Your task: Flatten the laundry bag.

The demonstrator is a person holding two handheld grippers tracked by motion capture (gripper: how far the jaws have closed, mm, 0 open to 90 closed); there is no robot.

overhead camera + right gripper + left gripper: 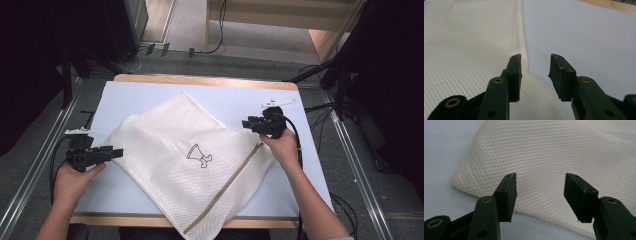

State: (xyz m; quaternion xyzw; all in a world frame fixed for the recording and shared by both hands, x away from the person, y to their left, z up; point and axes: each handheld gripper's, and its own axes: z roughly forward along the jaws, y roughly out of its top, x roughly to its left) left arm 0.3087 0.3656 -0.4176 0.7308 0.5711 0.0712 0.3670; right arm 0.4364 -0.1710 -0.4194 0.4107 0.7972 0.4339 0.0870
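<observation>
The mesh laundry bag (190, 150) is light, limp and drapes; grip a hemmed edge directly ahead of each spread, empty tool, left tool (119, 152) and right tool (247, 123).

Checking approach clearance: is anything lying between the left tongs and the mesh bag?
Nothing visible. The left tongs stand open right at the mesh bag edge, with bare light-blue table cover beside it.
</observation>
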